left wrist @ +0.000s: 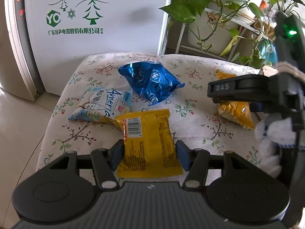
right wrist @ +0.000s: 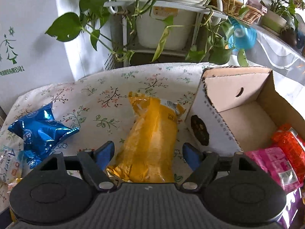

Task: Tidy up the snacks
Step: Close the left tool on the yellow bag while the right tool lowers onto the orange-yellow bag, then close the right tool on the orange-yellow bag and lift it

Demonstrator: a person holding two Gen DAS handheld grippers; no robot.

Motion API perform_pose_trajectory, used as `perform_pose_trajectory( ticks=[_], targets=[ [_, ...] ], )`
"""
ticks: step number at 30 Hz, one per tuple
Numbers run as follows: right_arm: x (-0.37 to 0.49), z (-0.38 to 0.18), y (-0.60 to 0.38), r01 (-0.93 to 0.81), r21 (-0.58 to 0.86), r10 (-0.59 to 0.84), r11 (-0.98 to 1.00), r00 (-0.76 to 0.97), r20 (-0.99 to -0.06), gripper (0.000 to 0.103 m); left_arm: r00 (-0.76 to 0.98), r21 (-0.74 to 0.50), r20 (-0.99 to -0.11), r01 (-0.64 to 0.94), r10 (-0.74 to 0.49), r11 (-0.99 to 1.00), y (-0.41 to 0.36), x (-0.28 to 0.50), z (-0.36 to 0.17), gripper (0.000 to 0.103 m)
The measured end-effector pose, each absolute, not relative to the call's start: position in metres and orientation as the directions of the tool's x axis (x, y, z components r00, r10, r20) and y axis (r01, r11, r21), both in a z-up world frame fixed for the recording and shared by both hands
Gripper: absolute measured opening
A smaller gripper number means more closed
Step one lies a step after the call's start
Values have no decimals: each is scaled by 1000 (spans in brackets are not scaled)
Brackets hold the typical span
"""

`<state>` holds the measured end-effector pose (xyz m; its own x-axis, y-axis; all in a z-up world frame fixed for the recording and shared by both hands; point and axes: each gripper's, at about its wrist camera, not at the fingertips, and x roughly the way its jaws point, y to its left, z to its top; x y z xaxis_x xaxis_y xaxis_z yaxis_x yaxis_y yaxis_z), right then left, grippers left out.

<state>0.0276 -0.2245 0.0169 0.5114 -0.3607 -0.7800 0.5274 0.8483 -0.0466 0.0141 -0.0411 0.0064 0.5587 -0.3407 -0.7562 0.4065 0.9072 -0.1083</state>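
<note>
Left tongs (left wrist: 149, 150) pinch a flat yellow packet (left wrist: 147, 139); right tongs (right wrist: 148, 154) spread around a puffy yellow bag (right wrist: 150, 139).

White fridge (left wrist: 114, 19), potted vines (right wrist: 158, 24) on rack, wicker basket (right wrist: 240, 9)

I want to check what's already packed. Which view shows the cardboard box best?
The right wrist view: the cardboard box shows its open inside, with pink and orange packets in it. The left wrist view shows only a sliver of it behind the right gripper.
</note>
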Motion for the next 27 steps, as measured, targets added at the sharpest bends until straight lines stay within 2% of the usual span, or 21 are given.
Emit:
perform_pose_trajectory(
  ticks=[2,6,8,10,12,14,19,20,27],
  targets=[
    [30,13,-227,533,-45,-362,845,509,-781,83,559,-102,-756,414,-341,905,-42,14,6,58],
    [32,9,-232,545,-33,-358,838,504,-786,81,556,-111,-753,422,-353,900,-42,15,6,67],
    [32,7,-234,545,-24,-352,838,506,-788,79,556,-111,-753,421,-353,900,-44,17,6,72],
    [31,6,-234,542,-27,-354,840,510,-784,76,556,-110,-755,417,-349,902,-45,19,5,83],
    [30,7,-236,542,-24,-353,840,513,-782,74,564,-104,-754,404,-337,909,-46,22,4,83],
    [29,8,-237,538,-25,-351,842,514,-782,68,570,-100,-752,399,-332,911,-46,24,3,82],
    [22,11,-243,517,11,-308,856,527,-792,62,598,-47,-742,405,-303,913,-50,25,2,55],
    [19,13,-243,508,21,-294,861,531,-795,62,598,-50,-740,406,-307,913,-50,25,3,52],
    [-10,18,-235,454,44,-235,890,539,-809,60,600,-80,-738,377,-309,923,-42,17,5,50]
  ],
)
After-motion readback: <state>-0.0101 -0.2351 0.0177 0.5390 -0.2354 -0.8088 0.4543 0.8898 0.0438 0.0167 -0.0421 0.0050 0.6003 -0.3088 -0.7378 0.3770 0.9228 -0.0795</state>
